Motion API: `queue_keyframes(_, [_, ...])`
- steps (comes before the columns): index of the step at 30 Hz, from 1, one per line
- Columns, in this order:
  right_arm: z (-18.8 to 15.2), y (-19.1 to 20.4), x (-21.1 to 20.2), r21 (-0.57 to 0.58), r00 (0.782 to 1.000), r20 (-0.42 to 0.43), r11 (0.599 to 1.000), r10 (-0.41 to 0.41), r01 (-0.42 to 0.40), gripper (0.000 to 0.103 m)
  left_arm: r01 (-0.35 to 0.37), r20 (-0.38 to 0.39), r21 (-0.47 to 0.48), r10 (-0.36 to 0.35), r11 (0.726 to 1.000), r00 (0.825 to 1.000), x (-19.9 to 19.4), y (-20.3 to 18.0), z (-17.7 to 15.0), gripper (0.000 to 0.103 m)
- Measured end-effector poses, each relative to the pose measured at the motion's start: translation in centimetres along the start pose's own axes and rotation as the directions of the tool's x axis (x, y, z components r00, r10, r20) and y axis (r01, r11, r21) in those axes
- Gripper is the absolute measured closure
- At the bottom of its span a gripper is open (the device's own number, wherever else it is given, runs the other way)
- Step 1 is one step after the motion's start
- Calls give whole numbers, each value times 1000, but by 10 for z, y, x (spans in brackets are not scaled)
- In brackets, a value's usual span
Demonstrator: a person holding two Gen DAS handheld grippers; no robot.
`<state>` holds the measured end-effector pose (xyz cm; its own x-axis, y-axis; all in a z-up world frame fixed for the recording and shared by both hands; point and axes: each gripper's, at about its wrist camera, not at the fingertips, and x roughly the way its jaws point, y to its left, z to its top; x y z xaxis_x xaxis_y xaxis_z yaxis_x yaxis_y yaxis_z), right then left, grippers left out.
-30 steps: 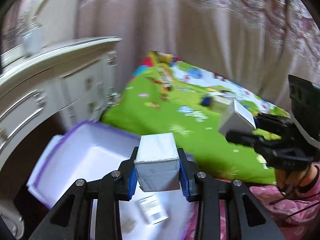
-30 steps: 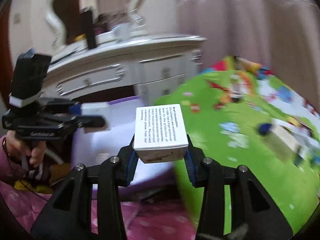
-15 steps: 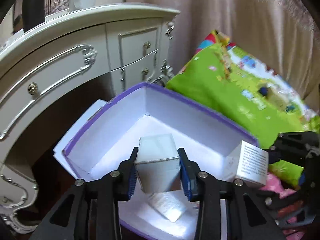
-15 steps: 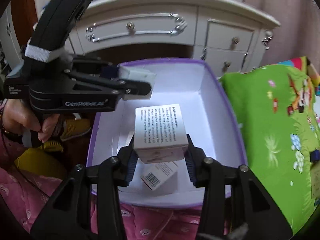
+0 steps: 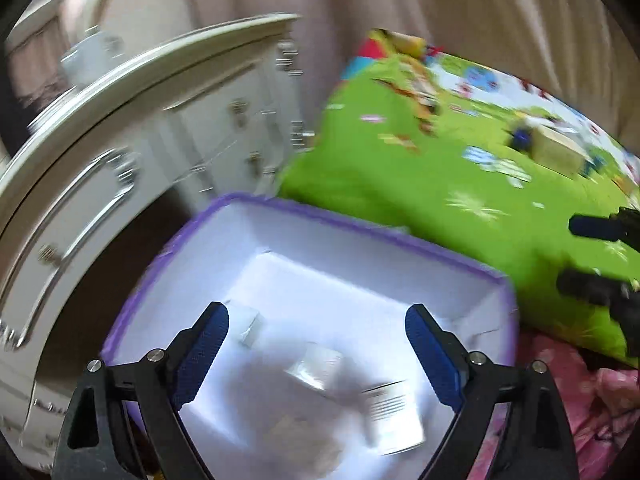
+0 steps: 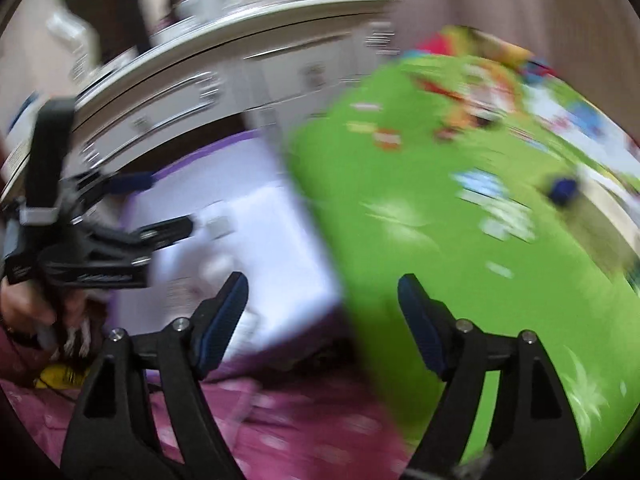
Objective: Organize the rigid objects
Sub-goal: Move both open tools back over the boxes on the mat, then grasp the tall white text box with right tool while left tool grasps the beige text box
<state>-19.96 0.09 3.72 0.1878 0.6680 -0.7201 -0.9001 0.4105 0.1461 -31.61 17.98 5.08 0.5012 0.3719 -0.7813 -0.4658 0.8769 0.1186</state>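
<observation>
Hovering over the purple-rimmed box (image 5: 460,258), the left gripper (image 5: 316,344) has its blue-padded fingers (image 5: 202,354) spread wide with nothing between them. Inside the box, on its white floor at the lower middle of the left wrist view, lie several small white cartons: one small carton (image 5: 250,326) just beside the left finger, a blurred carton (image 5: 316,364) at the centre, and a printed carton (image 5: 394,420) toward the lower right. The right gripper (image 6: 322,308) is likewise wide open and empty, its fingers (image 6: 418,320) framing the edge between the box and the green play mat (image 6: 460,248), which fills the right half of the right wrist view. A white dresser (image 5: 132,152) with metal drawer handles stands at the upper left, behind the box. Pink patterned fabric (image 6: 280,420) shows along the bottom. Both views are motion-blurred, so the cartons' details cannot be read.
</observation>
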Motion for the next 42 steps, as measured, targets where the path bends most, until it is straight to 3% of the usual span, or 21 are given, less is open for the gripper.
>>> queue_keyframes(3, [-23, -62, -24, 166, 995, 8, 981, -102, 100, 20, 123, -36, 72, -120, 990, 992, 13, -51, 19, 12])
queue_keyframes(5, [-41, -101, -41, 275, 986, 4, 948, -167, 160, 20, 212, -60, 99, -206, 972, 977, 24, -84, 32, 12])
queue_keyframes(7, [-63, -145, -60, 384, 967, -28, 890, -255, 246, 20, 286, -91, 122, -276, 951, 957, 35, -122, 44, 12])
queue_keyframes(11, [-84, -201, -87, 473, 931, -71, 809, -359, 349, 20, 372, -126, 149, -356, 916, 926, 62, -195, 62, 12])
queue_keyframes(12, [-85, -213, -88, 480, 920, -85, 793, -383, 375, 20, 381, -138, 151, -362, 912, 922, 69, -205, 63, 9])
queue_keyframes(15, [-83, -247, -81, 505, 903, -128, 757, -410, 415, 18, 301, -101, 205, -285, 931, 953, 77, -238, 67, 0])
queue_keyframes(18, [-60, -269, -66, 521, 904, -110, 751, -413, 406, 17, 291, -78, 165, -281, 942, 956, 76, -243, 65, 0])
queue_keyframes(22, [-18, -298, -36, 600, 924, -84, 721, -374, 346, 16, 291, -48, 164, -287, 943, 957, 71, -241, 58, 0])
queue_keyframes(25, [7, -314, -11, 589, 899, -134, 695, -418, 411, 16, 294, -70, 167, -286, 941, 956, 71, -237, 59, 0])
queue_keyframes(26, [14, -318, -4, 567, 882, -147, 693, -448, 446, 15, 293, -76, 166, -284, 942, 956, 70, -236, 58, 0])
queue_keyframes(28, [20, -324, 3, 557, 881, -140, 699, -453, 448, 15, 288, -76, 162, -279, 944, 957, 72, -241, 59, 0])
queue_keyframes(29, [19, -325, 1, 555, 883, -139, 703, -449, 445, 23, 286, -75, 159, -277, 945, 958, 72, -241, 60, 0])
queue_keyframes(30, [18, -325, -2, 550, 887, -132, 712, -442, 437, 36, 284, -75, 155, -275, 946, 958, 72, -240, 60, 0])
queue_keyframes(31, [15, -323, -5, 537, 889, -130, 722, -440, 436, 76, 282, -78, 153, -273, 947, 959, 72, -241, 60, 0])
queue_keyframes(34, [-7, -310, -23, 473, 900, -111, 774, -421, 421, 74, 280, -83, 149, -270, 948, 959, 72, -241, 60, 0])
queue_keyframes(38, [-49, -286, -58, 436, 901, -98, 796, -423, 421, 75, 272, -119, 121, -258, 955, 959, 73, -244, 66, 0])
queue_keyframes(40, [-67, -276, -72, 415, 891, -105, 794, -442, 443, 75, 308, -131, 64, -298, 949, 945, 76, -248, 77, 0])
queue_keyframes(42, [-85, -269, -86, 411, 882, -103, 788, -461, 459, 74, 380, -124, -80, -387, 922, 914, 81, -251, 92, 0])
